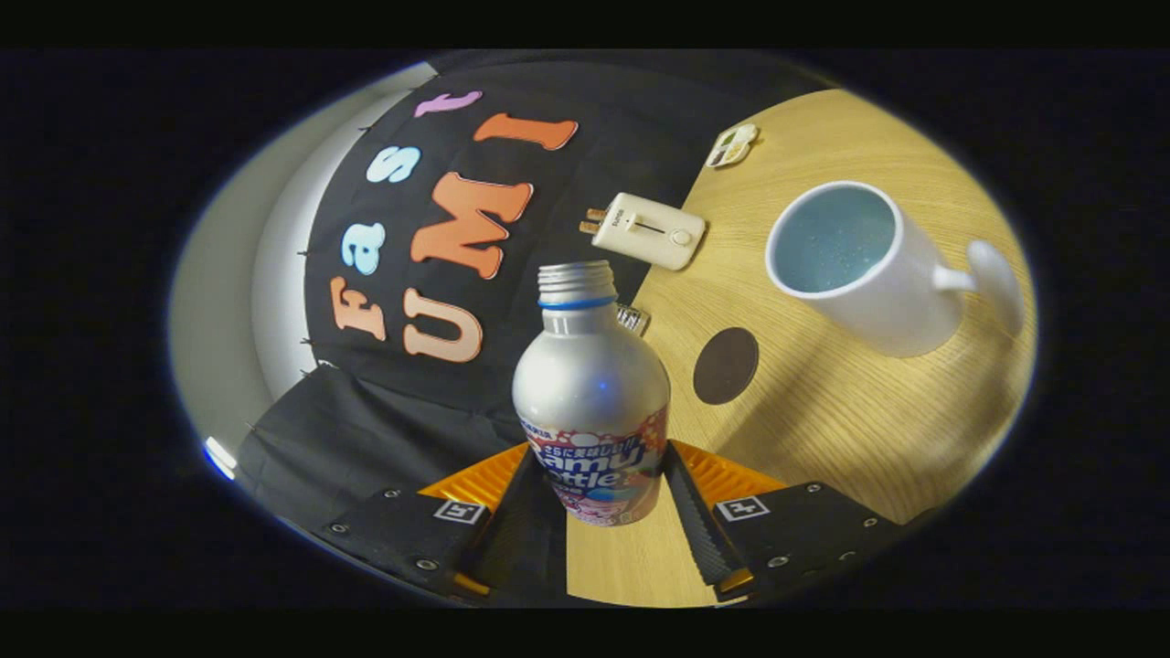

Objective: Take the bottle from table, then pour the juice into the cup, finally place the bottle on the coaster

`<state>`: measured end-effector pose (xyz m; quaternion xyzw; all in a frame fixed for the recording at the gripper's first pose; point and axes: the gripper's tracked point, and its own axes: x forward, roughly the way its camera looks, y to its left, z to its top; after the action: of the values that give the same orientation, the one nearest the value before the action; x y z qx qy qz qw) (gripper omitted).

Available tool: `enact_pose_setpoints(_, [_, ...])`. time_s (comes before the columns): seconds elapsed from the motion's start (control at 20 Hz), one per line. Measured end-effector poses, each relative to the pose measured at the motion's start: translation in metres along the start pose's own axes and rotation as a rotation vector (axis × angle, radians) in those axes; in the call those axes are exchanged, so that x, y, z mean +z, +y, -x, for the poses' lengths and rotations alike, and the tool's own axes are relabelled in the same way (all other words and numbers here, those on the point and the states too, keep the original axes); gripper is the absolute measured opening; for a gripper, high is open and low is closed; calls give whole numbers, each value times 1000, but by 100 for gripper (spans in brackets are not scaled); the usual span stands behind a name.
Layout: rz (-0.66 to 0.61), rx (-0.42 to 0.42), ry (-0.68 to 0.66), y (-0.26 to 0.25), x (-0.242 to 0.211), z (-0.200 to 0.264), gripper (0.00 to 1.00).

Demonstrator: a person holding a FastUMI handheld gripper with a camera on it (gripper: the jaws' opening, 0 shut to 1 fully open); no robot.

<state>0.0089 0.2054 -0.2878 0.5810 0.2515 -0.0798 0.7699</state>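
Silver metal bottle uncapped, threaded neck bare, clamped at its label between both fingers of the gripper, wood-grain table beneath, round dark coaster just beyond, white glossy cup farther off, handle blurred, bottle's base edge hard to read

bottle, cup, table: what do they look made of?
Bottle, held between the gripper fingers: likely aluminium, satin silver, soft glare, printed label.
Cup: probably glazed ceramic, thick glossy white wall.
Table: wood or wood-look laminate, visible grain, matte.
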Motion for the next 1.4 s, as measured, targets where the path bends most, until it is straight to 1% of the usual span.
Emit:
enact_pose_setpoints(0.15, [-87,18,-3,1,9,4,76])
enact_pose_setpoints(0.4, [-176,72,9,9,17,11,76])
enact_pose_setpoints(0.7, [-276,86,48,6,15,19,76])
enact_pose_setpoints(0.95, [-347,111,72,14,16,25,76])
enact_pose_setpoints(1.1, [-392,111,87,12,19,25,76])
enact_pose_setpoints(1.2, [-397,94,100,7,15,23,76])
enact_pose_setpoints(1.4, [-466,97,132,7,13,22,76])
